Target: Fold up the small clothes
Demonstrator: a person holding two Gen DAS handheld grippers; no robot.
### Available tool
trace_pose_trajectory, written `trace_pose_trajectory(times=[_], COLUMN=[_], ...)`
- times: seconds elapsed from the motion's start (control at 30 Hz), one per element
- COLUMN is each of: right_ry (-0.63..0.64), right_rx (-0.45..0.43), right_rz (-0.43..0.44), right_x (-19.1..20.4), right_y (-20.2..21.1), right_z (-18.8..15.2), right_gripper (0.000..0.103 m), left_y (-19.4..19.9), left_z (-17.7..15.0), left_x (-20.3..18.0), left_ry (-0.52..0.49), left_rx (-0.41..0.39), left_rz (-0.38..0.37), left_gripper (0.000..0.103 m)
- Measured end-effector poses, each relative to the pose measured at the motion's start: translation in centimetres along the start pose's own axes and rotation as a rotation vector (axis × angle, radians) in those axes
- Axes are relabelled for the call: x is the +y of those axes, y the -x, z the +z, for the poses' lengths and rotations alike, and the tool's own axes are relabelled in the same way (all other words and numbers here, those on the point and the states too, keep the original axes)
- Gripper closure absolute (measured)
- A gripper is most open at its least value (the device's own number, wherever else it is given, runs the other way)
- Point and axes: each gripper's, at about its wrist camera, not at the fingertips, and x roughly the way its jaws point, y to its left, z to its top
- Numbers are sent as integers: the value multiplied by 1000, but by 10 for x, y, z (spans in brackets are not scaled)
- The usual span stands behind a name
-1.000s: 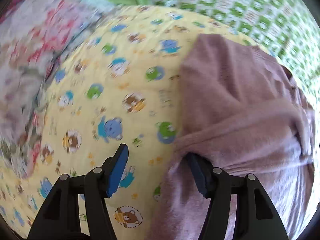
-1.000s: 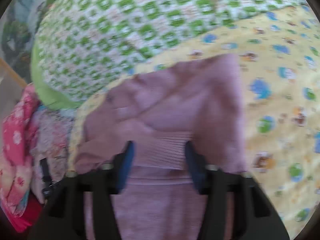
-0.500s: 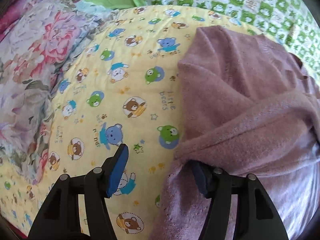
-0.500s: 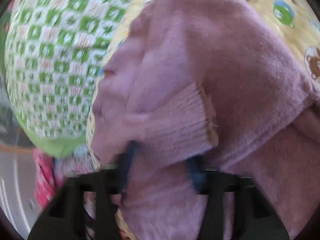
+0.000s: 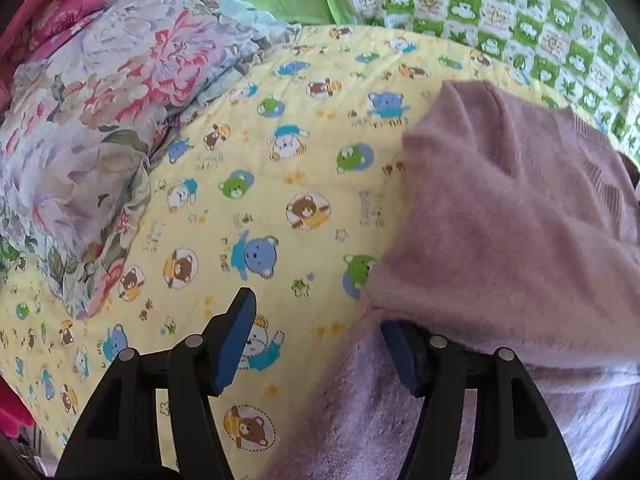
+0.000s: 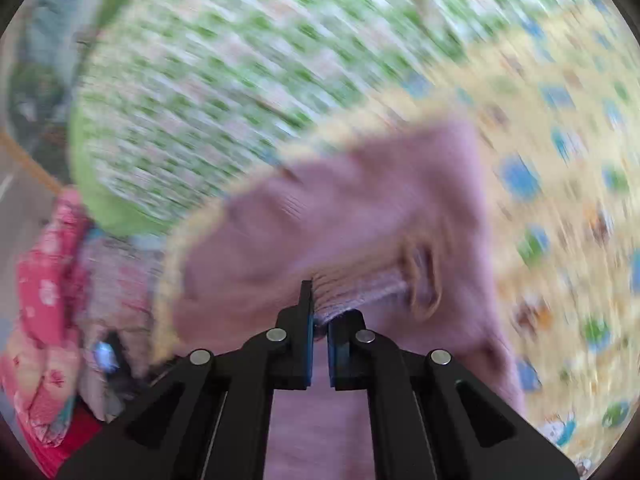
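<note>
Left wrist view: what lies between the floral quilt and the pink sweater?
Only the yellow bear-print blanket; the stretch between the floral quilt and the pink sweater holds nothing else, as the left wrist view shows.

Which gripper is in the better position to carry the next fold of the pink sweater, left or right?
Right, probably. The right gripper is shut on the pink sweater at its ribbed edge. The left gripper is open, gripping nothing, one finger under the cloth.

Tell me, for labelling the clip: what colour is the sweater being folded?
Dusty pink-mauve knit sweater, clearest in the left wrist view.
</note>
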Motion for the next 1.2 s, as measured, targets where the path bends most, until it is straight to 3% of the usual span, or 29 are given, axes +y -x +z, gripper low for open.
trace_pose_trajectory(times=[0.13,0.23,0.4,0.5,0.63,0.73,0.8,0.97,1.03,1.13,1.17,1.2], right_ry=[-92,-91,17,141,208,292,339,354,366,332,344,374], right_rx=[99,140,81,51,185,286,337,492,522,570,570,564], right_rz=[-57,-143,-321,-224,79,187,258,246,207,227,240,254], right_x=[-36,-41,-10,35,106,165,199,238,239,234,239,244], right_y=[-15,-15,12,11,-51,-108,-147,-246,-269,-295,-298,-299], right_z=[-26,-30,-18,-3,17,23,25,20,19,17,16,17], right_gripper=[93,74,73,71,71,71,71,71,71,72,93,99], left_y=[-3,-2,7,17,48,66,66,39,26,11,8,7], left_z=[-6,-12,-23,-29,-34,-29,-22,-5,-4,-7,-8,-7], left_x=[1,7,29,41,45,32,17,-5,-10,-11,-11,-10], left_ry=[-29,-47,-60,-42,5,15,-3,-8,-3,8,15,17], left_rx=[18,33,67,94,71,48,33,43,66,100,105,104], left_rz=[-17,-48,-110,-151,-265,-382,-402,-411,-399,-402,-404,-408], left_gripper=[39,39,38,40,40,40,40,40,40,40,40,40])
